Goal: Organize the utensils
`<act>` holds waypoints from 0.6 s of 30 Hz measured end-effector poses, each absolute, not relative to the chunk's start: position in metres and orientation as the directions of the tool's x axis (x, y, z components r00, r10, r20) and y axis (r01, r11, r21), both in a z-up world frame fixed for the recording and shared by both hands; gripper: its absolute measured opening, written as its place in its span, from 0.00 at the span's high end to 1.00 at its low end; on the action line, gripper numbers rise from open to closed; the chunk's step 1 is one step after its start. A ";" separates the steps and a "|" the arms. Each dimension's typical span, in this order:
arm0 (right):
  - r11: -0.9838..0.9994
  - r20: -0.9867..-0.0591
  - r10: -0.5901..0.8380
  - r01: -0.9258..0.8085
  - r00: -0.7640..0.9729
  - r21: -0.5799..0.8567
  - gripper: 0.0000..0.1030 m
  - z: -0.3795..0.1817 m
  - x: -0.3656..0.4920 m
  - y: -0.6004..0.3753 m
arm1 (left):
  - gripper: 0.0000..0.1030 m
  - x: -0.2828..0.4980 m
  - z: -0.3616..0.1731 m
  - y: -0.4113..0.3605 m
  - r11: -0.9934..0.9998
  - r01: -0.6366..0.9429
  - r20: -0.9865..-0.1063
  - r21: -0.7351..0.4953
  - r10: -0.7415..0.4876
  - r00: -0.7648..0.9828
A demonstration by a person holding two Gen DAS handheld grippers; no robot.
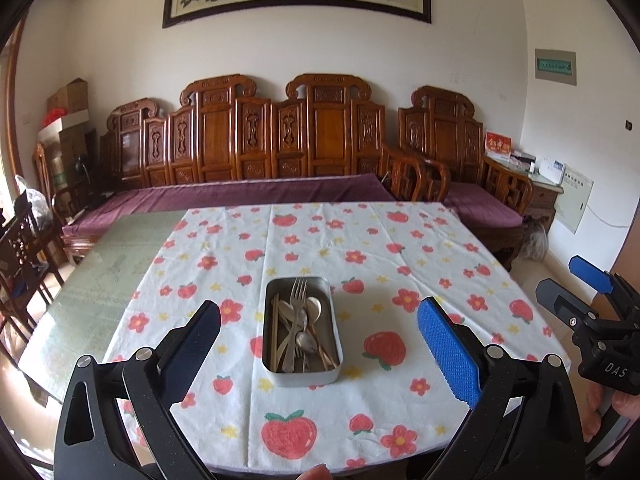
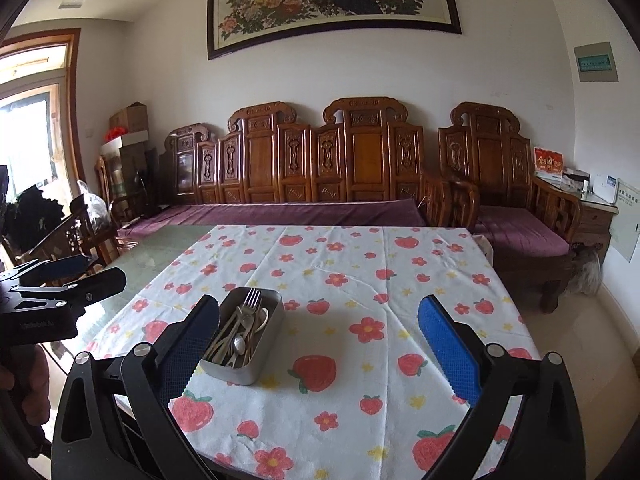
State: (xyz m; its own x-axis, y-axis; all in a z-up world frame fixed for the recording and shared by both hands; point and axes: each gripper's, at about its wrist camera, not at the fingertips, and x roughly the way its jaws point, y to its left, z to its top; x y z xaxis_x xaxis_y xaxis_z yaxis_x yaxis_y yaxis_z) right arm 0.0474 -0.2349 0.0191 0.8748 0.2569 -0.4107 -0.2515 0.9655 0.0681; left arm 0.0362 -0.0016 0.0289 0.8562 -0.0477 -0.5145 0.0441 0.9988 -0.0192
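A grey metal tin (image 1: 302, 376) sits on the strawberry-print cloth (image 1: 360, 248) near the table's front. It holds a fork (image 1: 297, 292), spoons (image 1: 306, 340) and wooden chopsticks (image 1: 275, 332), piled together. My left gripper (image 1: 320, 344) is open and empty, raised above the front edge with the tin between its fingers in view. My right gripper (image 2: 318, 336) is open and empty, to the right of the tin (image 2: 240, 372). The right gripper also shows at the edge of the left wrist view (image 1: 592, 300).
The cloth covers most of a glass-topped table; bare glass (image 1: 100, 280) shows on the left. A carved wooden sofa with purple cushions (image 1: 248, 192) stands behind the table. A wooden chair (image 1: 24, 248) is at the left, a side table (image 1: 548, 188) at the right.
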 end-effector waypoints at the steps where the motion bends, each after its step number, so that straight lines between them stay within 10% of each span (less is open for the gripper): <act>1: 0.966 -0.401 0.254 -0.250 0.880 0.064 0.03 0.025 0.045 -0.235 | 0.08 0.034 0.034 -0.002 0.999 0.044 -0.506 -0.020 -0.047 0.861; 18: 0.970 -0.318 0.242 -0.238 0.917 0.052 0.03 0.066 0.019 -0.245 | 0.08 0.002 0.071 -0.016 0.998 0.055 -0.424 0.010 -0.045 0.905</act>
State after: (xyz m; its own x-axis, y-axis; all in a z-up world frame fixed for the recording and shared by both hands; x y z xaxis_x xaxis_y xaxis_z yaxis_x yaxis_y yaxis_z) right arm 0.0195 -0.2455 0.0664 0.9166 0.2419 -0.3182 -0.2378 0.9699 0.0522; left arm 0.0025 -0.0157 0.0712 0.9047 -0.0454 -0.4237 0.0550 0.9984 0.0104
